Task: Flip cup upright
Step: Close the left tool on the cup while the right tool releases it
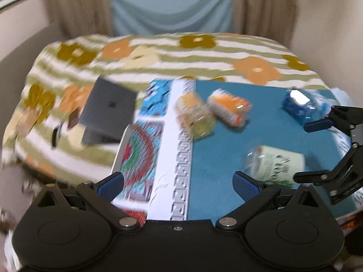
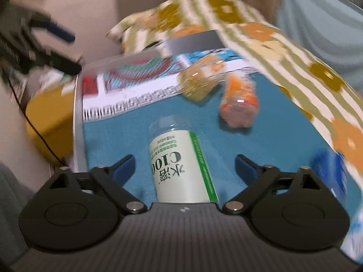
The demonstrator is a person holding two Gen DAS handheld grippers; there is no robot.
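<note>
A: Starting at the left, what is lying there?

B: A dark laptop (image 1: 109,111) is sitting on the flowered bedspread (image 1: 158,54), just beside the patterned cloth (image 1: 199,158) covering the tabletop. Next come a yellow-labelled cup (image 1: 195,115) and an orange-labelled cup (image 1: 229,107), both lying on their sides close together, though motion blur is smearing them.

A: And the one being worked on?

B: The green-and-white labelled cup (image 2: 181,165) is lying on its side on the teal part of the cloth, nearer the front. Farther right a blue-labelled cup (image 1: 304,106) is also lying down.

A: What are the claws doing?

B: The left claw (image 1: 178,181) is hovering wide apart over the cloth's border, gripping nothing. The right claw (image 2: 185,166) is spread wide too, its fingers flanking the green-and-white cup without touching it.

A: So which step is this?

B: I judge it as the approach, before any grasp. The next move is probably calling for the right claw to close squarely on the cup's body, then rotate it so its base is coming down flat on the cloth.
</note>
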